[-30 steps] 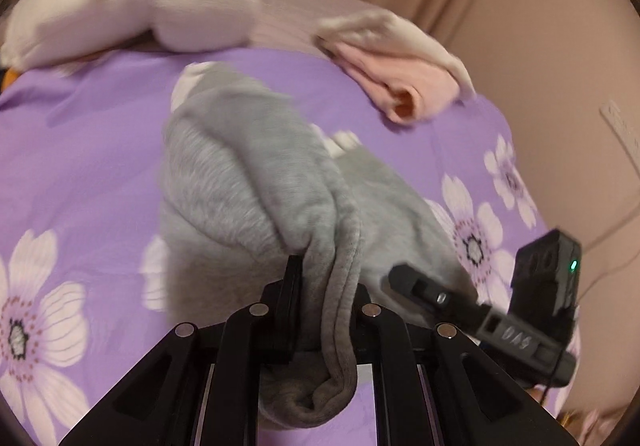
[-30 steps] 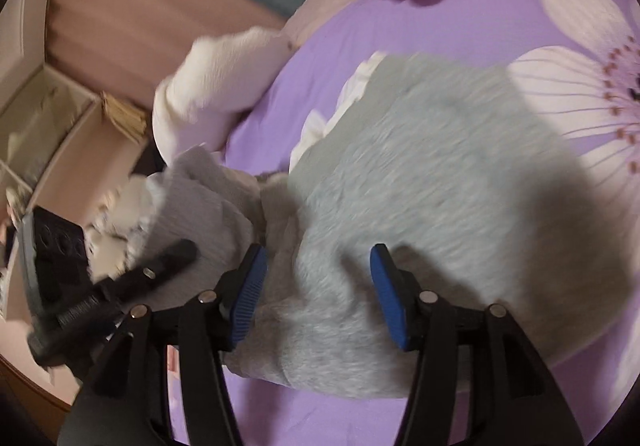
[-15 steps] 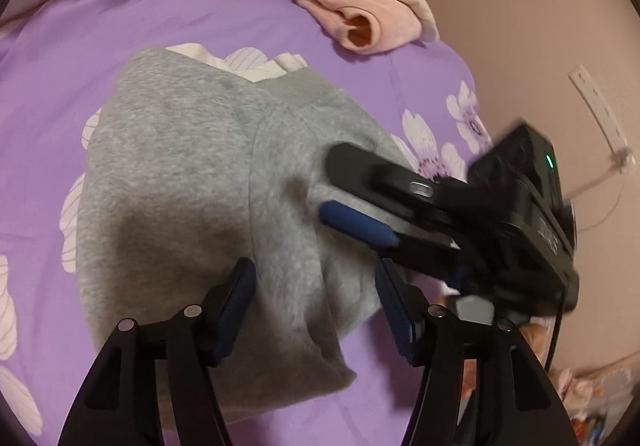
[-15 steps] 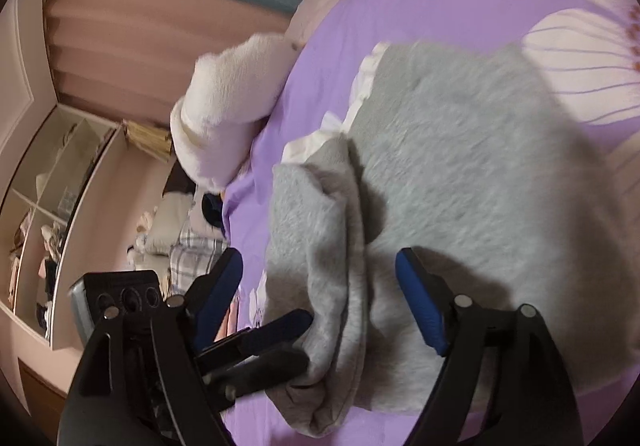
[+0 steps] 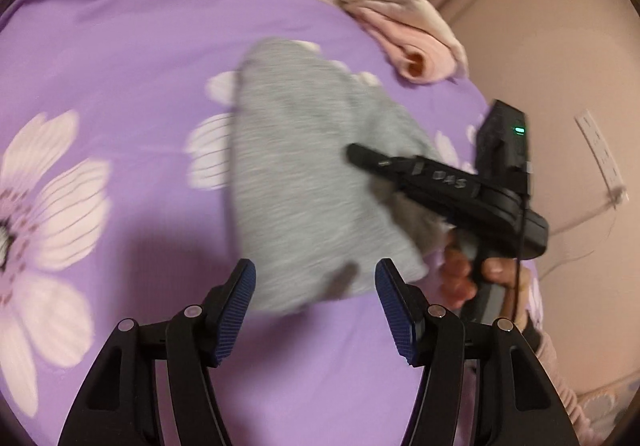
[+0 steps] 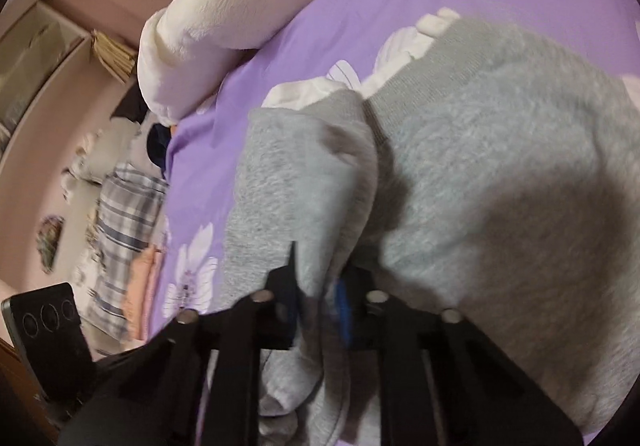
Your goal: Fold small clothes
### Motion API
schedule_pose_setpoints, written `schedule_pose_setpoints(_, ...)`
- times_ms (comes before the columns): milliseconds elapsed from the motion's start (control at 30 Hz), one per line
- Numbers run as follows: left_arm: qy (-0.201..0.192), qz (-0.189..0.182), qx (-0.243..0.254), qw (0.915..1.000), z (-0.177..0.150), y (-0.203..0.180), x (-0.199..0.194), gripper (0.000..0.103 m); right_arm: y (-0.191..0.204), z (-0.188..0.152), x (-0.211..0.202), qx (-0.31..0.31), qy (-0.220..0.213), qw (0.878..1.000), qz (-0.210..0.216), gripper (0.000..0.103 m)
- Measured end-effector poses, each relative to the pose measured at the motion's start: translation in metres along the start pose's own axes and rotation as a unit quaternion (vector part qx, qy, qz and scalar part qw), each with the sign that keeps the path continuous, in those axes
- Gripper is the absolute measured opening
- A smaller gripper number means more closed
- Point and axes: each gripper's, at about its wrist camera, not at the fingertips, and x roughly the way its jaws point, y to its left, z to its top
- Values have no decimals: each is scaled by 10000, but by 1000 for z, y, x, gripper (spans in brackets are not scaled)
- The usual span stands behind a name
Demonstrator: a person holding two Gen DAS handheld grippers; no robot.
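Note:
A small grey fleece garment lies partly folded on the purple flowered bedsheet. My left gripper is open and empty, just in front of the garment's near edge. My right gripper is shut on a fold of the grey garment, pinching its edge between the blue pads. In the left wrist view the right gripper reaches over the garment's right side, held by a hand.
A folded pink garment lies at the far right of the bed near the wall. A white fluffy garment lies at the far edge. Plaid cloth and clutter lie beside the bed.
My left gripper let go of the grey garment, opened and drew back. My right gripper closed on a fold of the garment.

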Motion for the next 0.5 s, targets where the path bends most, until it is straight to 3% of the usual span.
schedule_pose_setpoints(267,-24,45,-280,9996,-5,22,-10,60,29,49,-56,-884,-866,9893,-775,10)
schedule_pose_setpoints(400,-53,-6,-203,9998,0,15,-7,60,10,67,-92,-956,-1205,9810,-1179,10)
schedule_pose_setpoints(500,-73,-38,-120,9999,10,4,-1,60,-20,69,-94,-789,-1136,9784,-1539,10)
